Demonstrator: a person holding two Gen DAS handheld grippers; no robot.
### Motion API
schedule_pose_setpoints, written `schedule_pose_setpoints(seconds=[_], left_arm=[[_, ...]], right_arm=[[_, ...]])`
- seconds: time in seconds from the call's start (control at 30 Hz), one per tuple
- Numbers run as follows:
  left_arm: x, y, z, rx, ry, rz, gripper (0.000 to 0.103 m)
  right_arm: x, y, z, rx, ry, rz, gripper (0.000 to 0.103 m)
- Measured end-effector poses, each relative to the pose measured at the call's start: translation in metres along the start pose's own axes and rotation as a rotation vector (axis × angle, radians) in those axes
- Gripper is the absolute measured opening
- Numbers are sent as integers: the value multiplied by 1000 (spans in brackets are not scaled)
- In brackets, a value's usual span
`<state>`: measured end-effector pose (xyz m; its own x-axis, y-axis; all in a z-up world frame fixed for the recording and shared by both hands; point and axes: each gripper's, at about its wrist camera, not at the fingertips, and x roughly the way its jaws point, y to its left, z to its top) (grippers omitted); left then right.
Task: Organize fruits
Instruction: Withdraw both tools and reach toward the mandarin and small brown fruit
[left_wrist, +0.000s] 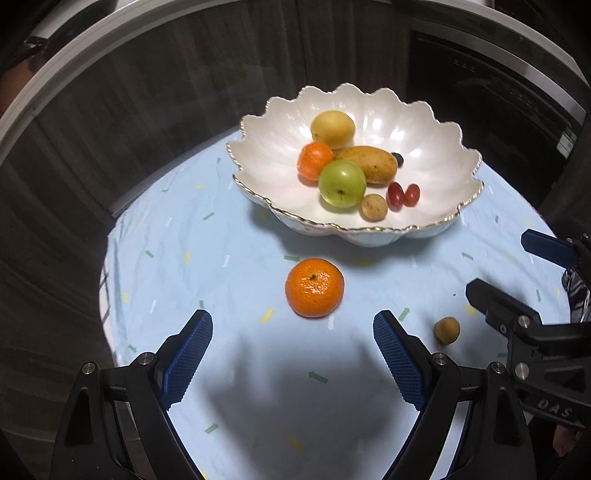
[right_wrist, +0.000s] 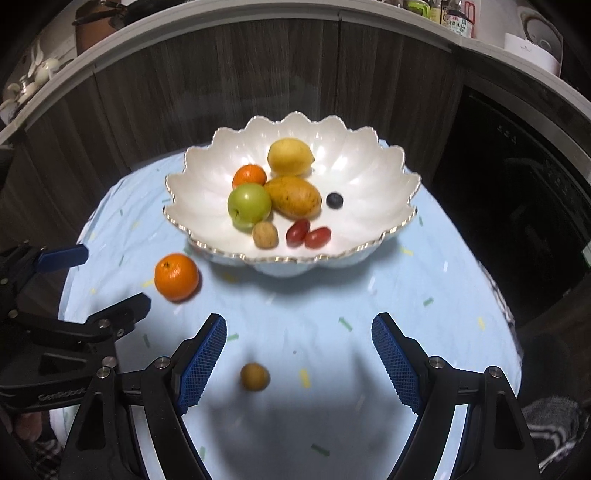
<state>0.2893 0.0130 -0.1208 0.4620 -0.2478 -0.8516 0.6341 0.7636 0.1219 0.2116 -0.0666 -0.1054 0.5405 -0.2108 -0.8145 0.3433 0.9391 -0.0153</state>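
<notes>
The scalloped white bowl (right_wrist: 388, 192) sits on my blue-clothed table (right_wrist: 424, 332). A mandarin (left_wrist: 314, 287) lies just ahead of my empty, spread left claw (left_wrist: 293, 345). A small brown fruit (right_wrist: 255, 376) rests between my spread right claw's fingers (right_wrist: 299, 349).

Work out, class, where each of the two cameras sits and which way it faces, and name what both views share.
Left wrist view: sits on the left gripper, looking forward and down over its open blue fingers at the loose orange; the right gripper shows at the right edge.
Right wrist view: sits on the right gripper, looking forward and down between its open fingers at the small brown fruit; the left gripper shows at the left.
Shared: the white scalloped bowl of fruit, the light blue cloth, the orange, the brown fruit.
</notes>
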Motion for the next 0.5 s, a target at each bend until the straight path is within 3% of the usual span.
schedule_pose_setpoints(seconds=[0.33,0.5], left_arm=[[28,-4,-4,66,0,-38,86],[36,-3,-4,105,-16,-50,86]], right_arm=[[24,4,-22,68,149,-7,81],[31,11,-28,75,201,-4,72]])
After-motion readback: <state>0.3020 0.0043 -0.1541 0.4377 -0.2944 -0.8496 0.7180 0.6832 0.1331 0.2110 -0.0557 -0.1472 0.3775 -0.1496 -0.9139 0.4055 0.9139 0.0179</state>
